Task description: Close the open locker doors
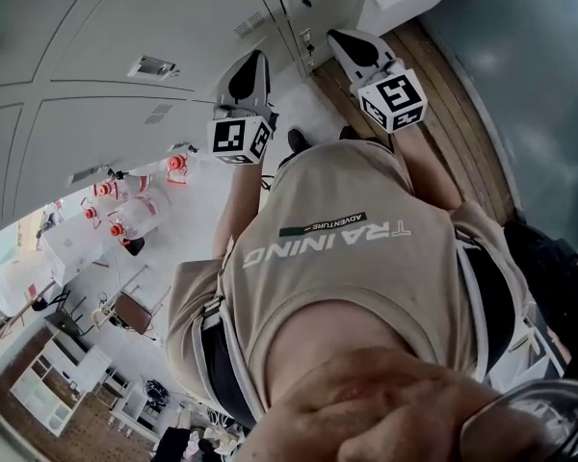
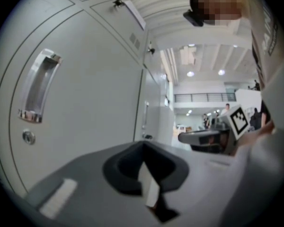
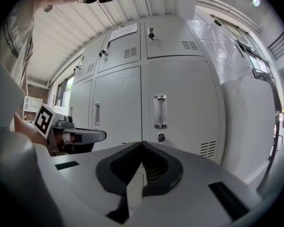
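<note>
Plainly, the left gripper (image 2: 142, 144) has its jaws pressed together with nothing between them, and the right gripper (image 3: 142, 143) has its jaws together and empty as well. Straight beyond the right jaws, apart from them, a grey locker door (image 3: 180, 79) with a recessed handle (image 3: 160, 111) sits flush with its neighbours. Left of the left jaws a nearer door (image 2: 90, 93) looks shut too.

"TRAINING", "ADVENTURE" on shirt (image 1: 347, 268)
</note>
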`<state>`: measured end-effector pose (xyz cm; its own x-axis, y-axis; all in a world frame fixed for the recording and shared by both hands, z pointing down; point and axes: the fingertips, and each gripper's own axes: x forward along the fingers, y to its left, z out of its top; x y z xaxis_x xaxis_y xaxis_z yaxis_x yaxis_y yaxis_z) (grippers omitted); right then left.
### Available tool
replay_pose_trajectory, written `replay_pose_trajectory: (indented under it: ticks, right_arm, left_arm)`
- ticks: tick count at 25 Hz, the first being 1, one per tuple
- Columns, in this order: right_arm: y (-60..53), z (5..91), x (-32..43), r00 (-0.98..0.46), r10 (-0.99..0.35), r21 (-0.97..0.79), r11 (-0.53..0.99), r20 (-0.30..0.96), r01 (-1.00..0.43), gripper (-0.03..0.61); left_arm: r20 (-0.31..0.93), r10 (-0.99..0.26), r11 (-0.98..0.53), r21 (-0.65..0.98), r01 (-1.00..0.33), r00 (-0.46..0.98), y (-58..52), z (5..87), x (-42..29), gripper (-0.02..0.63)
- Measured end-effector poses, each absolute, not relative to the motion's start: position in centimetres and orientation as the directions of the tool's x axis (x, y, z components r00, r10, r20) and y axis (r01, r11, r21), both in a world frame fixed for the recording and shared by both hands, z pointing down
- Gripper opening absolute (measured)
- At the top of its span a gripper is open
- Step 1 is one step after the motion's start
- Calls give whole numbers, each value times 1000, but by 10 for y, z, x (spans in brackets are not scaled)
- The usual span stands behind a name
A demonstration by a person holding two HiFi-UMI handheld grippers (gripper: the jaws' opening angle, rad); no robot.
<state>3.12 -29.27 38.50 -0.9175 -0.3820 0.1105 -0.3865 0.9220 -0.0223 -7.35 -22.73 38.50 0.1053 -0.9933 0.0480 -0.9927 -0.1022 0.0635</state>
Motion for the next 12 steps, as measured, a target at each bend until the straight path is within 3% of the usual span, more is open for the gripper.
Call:
replay_pose_trajectory:
  ticks: [12]
  right_arm:
    - [-291,389,31,-927,-355,-45,931,120,-362,12]
  left_arm:
    - [93,-989,-108,89,-990,116,-226,402,-65,5]
